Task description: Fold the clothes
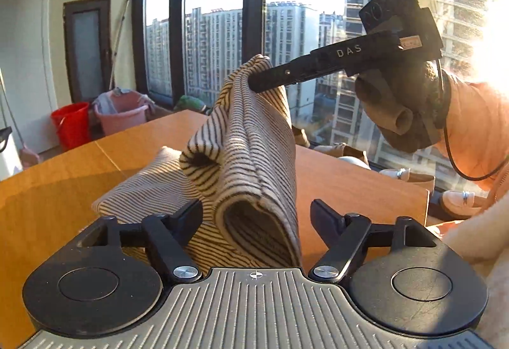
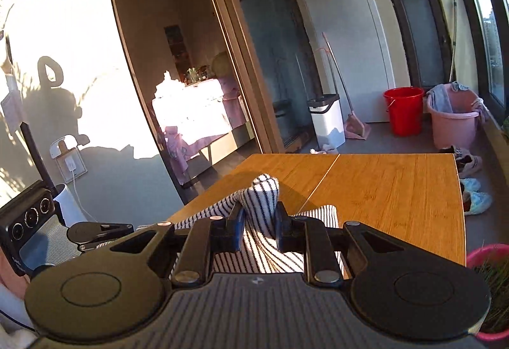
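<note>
Balcony room, big window with tower blocks behind, wooden table point(image 1: 57, 177) across the lower half of both views. Striped garment point(image 1: 254, 158) at frame centre: one bunched edge is lifted off the table, the rest trails down onto the wood. Right gripper point(image 2: 257, 221) pinches that raised bunch, pads pressing the cloth from both sides. Left gripper point(image 1: 256, 218) has jaws spread, a hanging fold between them but no contact visible. Risks: the right's grip is on a thick wad near the tips, so a tug could slip it; the left closing now likely grabs several layers and skews the fold.
</note>
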